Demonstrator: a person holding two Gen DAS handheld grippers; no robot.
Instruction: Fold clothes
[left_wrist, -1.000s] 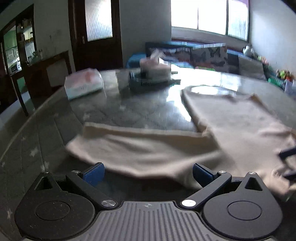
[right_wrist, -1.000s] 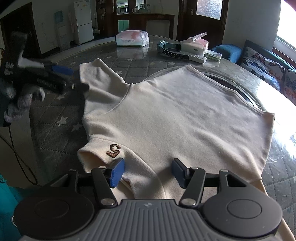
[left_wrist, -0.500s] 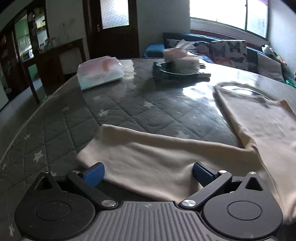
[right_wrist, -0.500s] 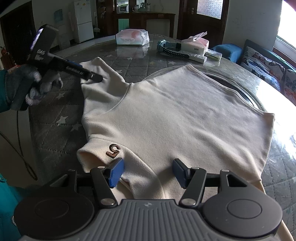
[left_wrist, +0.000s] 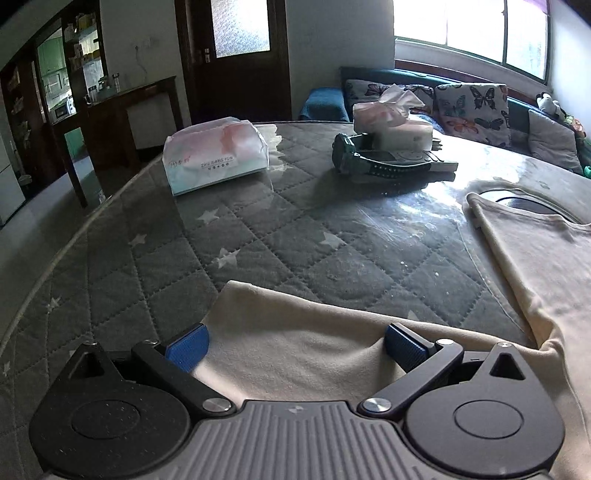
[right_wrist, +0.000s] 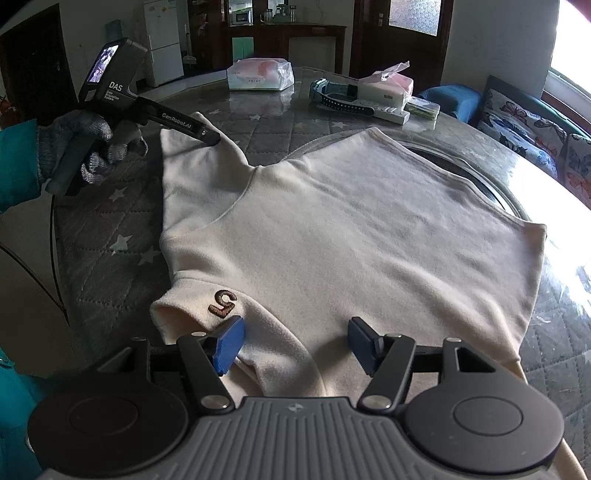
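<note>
A cream long-sleeved top (right_wrist: 351, 236) lies flat on the grey quilted table, with a brown "5" mark (right_wrist: 222, 303) near its collar. My right gripper (right_wrist: 293, 345) is open, its blue pads straddling the collar edge nearest me. My left gripper (left_wrist: 295, 347) is open over the end of the left sleeve (left_wrist: 295, 339), which lies between its pads. In the right wrist view the left gripper (right_wrist: 212, 137) rests its tip on that sleeve end, held by a gloved hand (right_wrist: 79, 147).
A wrapped tissue pack (left_wrist: 216, 153) and a tissue box (left_wrist: 393, 123) on a dark green strap and flat items (left_wrist: 384, 162) sit at the far side of the table (left_wrist: 295, 236). A sofa with butterfly cushions (left_wrist: 469, 103) stands behind it.
My left gripper has moved forward along the sleeve to its end, and the sleeve cloth now lies between its pads. My right gripper has stayed still at the collar.
</note>
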